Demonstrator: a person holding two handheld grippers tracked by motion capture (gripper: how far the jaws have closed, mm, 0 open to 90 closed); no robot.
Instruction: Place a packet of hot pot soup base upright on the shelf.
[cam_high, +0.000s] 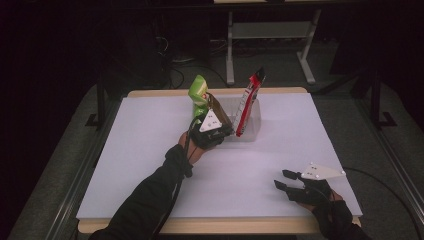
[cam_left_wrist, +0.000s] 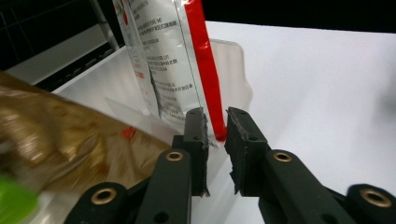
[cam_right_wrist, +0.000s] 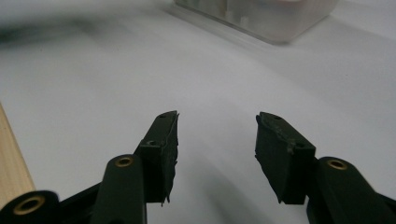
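A clear plastic bin (cam_high: 252, 122), rectangular with rounded corners, is sitting on the white sheet (cam_high: 150, 150) covering the wooden table (cam_high: 165, 93), toward the far middle. A flat glossy pouch (cam_high: 248, 104) with a red edge strip and small printed text is standing upright inside the bin, leaning against its right wall. A crinkled gold-brown bag (cam_left_wrist: 70, 144) and a bright green packet (cam_high: 199, 92) are rising at the bin's left end. The left gripper (cam_high: 227, 130) is reaching into the bin's near side; its black jaws are standing a narrow gap apart around the pouch's red edge, and whether they are touching it is unclear. The right gripper (cam_high: 282, 179) is hovering well to the right of the bin, near the table's front edge, its jaws spread wide and holding nothing
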